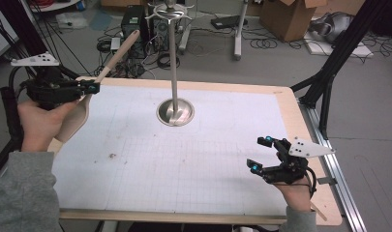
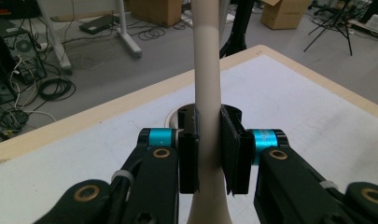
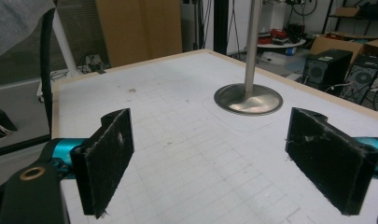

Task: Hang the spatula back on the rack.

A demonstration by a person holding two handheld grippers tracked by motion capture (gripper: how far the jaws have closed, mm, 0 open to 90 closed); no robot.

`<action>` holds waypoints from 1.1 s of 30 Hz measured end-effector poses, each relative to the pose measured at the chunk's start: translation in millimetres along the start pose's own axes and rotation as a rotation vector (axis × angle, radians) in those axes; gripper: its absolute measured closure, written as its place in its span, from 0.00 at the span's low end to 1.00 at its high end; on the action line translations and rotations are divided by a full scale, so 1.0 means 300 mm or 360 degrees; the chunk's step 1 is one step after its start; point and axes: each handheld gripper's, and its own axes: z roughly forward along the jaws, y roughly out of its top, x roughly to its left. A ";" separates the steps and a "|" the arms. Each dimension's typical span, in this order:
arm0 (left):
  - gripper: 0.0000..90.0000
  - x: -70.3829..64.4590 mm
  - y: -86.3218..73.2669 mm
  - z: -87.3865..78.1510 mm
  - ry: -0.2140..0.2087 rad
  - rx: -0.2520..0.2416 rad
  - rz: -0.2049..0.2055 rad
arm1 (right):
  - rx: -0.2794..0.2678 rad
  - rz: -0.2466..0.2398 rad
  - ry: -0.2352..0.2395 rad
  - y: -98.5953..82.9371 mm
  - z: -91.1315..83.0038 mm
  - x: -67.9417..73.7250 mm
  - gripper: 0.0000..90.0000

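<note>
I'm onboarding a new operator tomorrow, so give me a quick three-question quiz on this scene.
1. True or false: the left gripper is shut on the wooden spatula.
2. Multiple choice: the metal stand has its round base A) on the floor, B) on the table mat, C) in the right gripper's jaws.
3. Fill in: the right gripper is ____, with nothing between its jaws.

Key: 1 true, its pads clamp the handle; 2 B; 3 open.
</note>
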 end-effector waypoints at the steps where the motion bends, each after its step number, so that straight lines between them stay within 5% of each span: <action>1: 0.87 -0.004 0.006 -0.002 0.0003 -0.0006 0.0002 | -0.0002 0.0000 0.0000 0.000 -0.001 -0.001 0.16; 15: 0.87 -0.034 0.074 -0.035 0.0024 -0.0074 0.0064 | -0.0014 0.0005 -0.0005 0.000 -0.010 -0.003 0.16; 33: 0.87 -0.050 0.099 -0.001 -0.0039 -0.0122 0.0034 | -0.0036 0.0014 -0.0007 0.000 -0.023 -0.005 0.16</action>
